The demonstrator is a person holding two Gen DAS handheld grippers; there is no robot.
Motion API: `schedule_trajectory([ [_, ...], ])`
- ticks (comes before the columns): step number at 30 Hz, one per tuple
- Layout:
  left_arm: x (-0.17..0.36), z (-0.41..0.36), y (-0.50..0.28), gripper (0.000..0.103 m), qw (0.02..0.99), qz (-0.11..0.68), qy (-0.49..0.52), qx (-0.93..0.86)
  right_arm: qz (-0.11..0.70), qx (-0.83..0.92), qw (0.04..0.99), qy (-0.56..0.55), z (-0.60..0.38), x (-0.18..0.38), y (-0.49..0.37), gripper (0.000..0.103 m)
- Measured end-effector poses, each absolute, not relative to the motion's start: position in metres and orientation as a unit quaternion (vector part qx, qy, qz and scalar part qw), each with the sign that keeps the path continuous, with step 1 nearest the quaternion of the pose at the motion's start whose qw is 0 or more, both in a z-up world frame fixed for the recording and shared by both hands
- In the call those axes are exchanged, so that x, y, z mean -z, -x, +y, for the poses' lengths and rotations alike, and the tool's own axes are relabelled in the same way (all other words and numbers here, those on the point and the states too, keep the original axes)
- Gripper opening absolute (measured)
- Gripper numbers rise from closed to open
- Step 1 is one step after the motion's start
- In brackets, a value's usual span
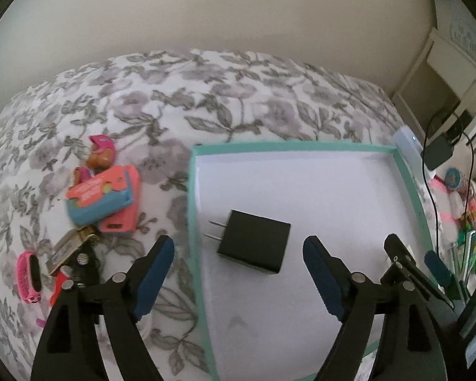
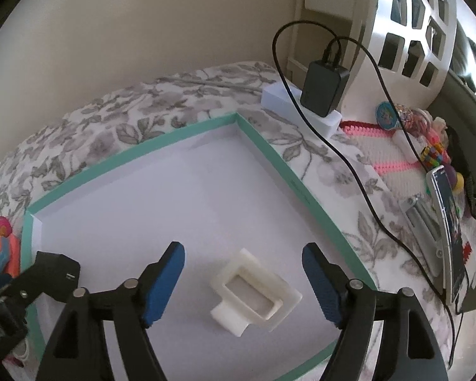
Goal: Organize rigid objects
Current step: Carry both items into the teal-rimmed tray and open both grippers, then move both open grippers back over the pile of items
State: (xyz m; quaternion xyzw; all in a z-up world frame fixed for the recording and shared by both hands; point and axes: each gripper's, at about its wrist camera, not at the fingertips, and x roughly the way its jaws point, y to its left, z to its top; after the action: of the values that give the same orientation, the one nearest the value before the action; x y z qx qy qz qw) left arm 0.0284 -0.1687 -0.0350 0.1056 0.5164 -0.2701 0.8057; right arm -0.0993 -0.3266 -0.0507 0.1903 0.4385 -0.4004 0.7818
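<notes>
A: We note the left gripper (image 1: 238, 268) spread, nothing pinched; the black cube-shaped plastic wall charger (image 1: 254, 243) lies between its pads, near left in the shallow teal-rimmed white box (image 1: 193, 190).

B: The right gripper (image 2: 242, 282) is likewise spread over the cream rigid plastic frame (image 2: 255, 292). We judge both light, stiff; grip flat sides.

You had the matt black plastic charger (image 1: 253, 245) lying on the smooth, paper-white floor of the teal-rimmed cardboard box lid (image 2: 301, 184). Your off-white bracket (image 2: 254, 292) looked like matt printed plastic (faintly ridged). The bedspread (image 1: 206, 95) under it all was soft printed cloth. The gripper pads (image 2: 166, 285) were blue, ribbed and rubbery on dull black plastic arms with small shiny metal pins. The pink toy case (image 1: 103, 198) showed glossy plastic.
</notes>
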Motion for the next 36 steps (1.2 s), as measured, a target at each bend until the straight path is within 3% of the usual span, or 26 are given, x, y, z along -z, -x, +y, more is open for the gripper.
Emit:
schedule_trajectory([
  [5, 0.024, -0.146, -0.033, 0.094, 0.825, 0.5, -0.083, 0.251, 0.433, 0.4, 0.787, -0.18, -0.323, 0.048, 0.103, 0.103],
  [10, 0.015, -0.123, -0.037, 0.1, 0.844, 0.481, -0.064, 0.229, 0.425, 0.392, 0.797, -0.175, -0.318, 0.044, 0.106, 0.103],
  [22, -0.022, -0.042, -0.043, 0.101, 0.896, 0.415, 0.005, 0.157, 0.399, 0.373, 0.825, -0.148, -0.295, 0.021, 0.103, 0.103],
  [28, -0.027, 0.002, -0.051, 0.101, 0.89, 0.441, 0.029, 0.115, 0.38, 0.339, 0.846, -0.156, -0.276, 0.005, 0.097, 0.103],
  [36, -0.02, 0.05, -0.061, 0.101, 0.888, 0.459, -0.02, 0.015, 0.343, 0.239, 0.895, -0.157, -0.221, -0.021, 0.075, 0.103],
])
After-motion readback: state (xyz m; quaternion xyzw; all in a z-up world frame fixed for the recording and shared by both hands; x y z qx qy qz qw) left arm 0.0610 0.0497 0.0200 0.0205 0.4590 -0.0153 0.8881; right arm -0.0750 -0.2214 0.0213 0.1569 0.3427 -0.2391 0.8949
